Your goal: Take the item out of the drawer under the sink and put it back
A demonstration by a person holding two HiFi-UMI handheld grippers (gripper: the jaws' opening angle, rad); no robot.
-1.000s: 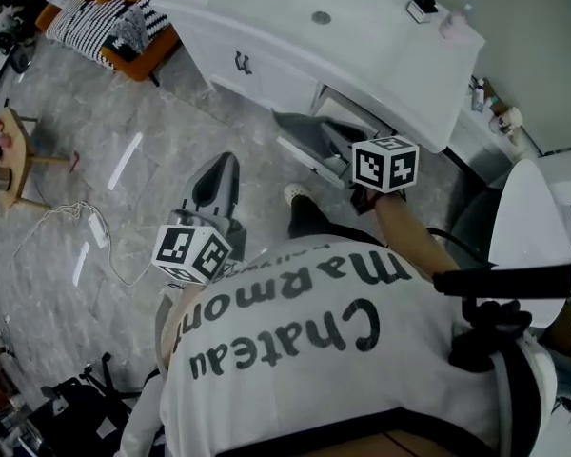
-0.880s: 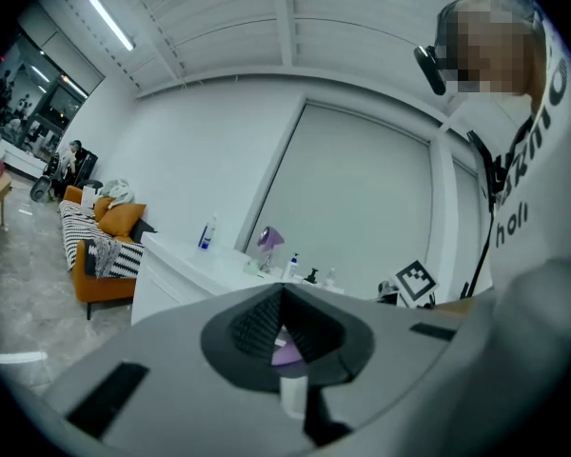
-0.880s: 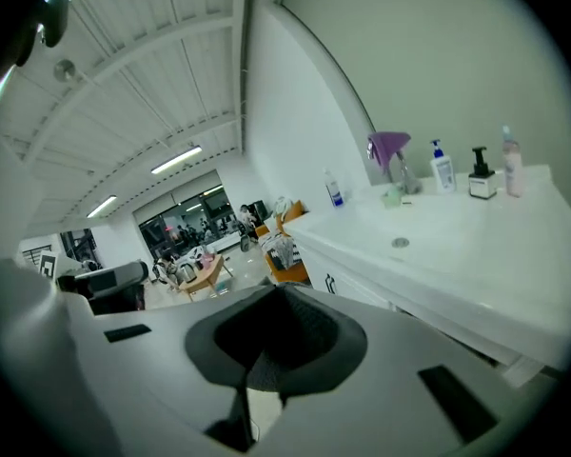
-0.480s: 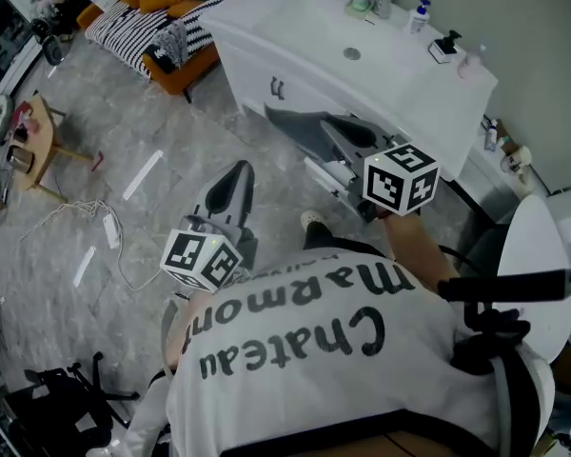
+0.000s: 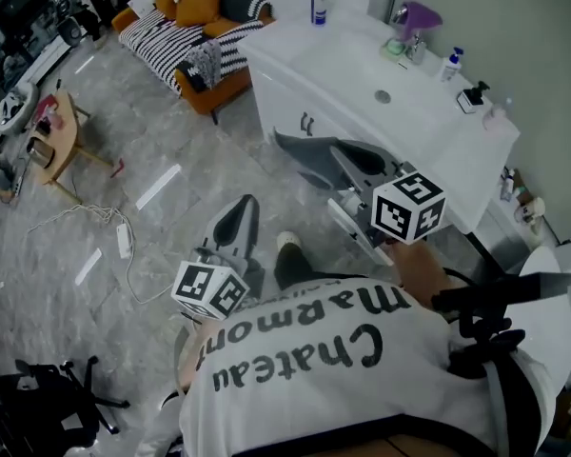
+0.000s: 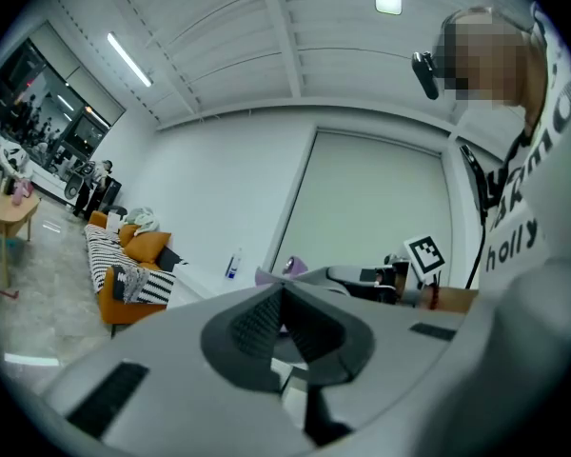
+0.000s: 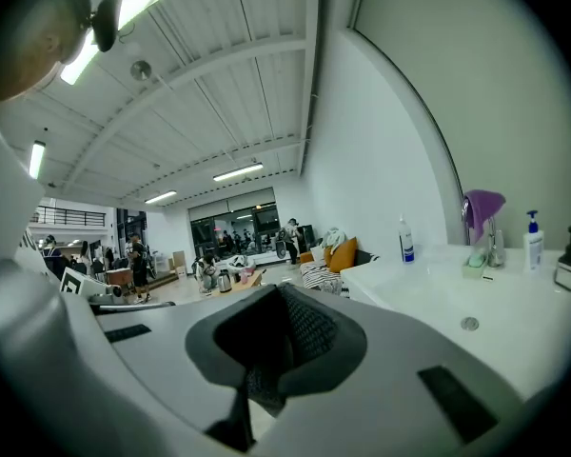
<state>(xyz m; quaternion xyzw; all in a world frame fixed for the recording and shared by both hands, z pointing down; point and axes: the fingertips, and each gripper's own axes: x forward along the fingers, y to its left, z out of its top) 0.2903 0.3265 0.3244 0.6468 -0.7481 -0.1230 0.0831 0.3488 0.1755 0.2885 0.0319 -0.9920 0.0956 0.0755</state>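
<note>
Left tool (image 5: 240,217) and right tool (image 5: 305,150) both pinched together, empty, in front of the sink (image 5: 385,93); drawer (image 5: 354,225) looks open under the sink, item unseen, likely inside. Danger: right tool clips the sink's edge reaching down in.

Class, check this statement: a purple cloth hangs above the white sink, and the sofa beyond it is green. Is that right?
Not quite. The purple cloth does hang above the white sink, but the sofa beyond it is orange, not green. The head view shows this.
</note>
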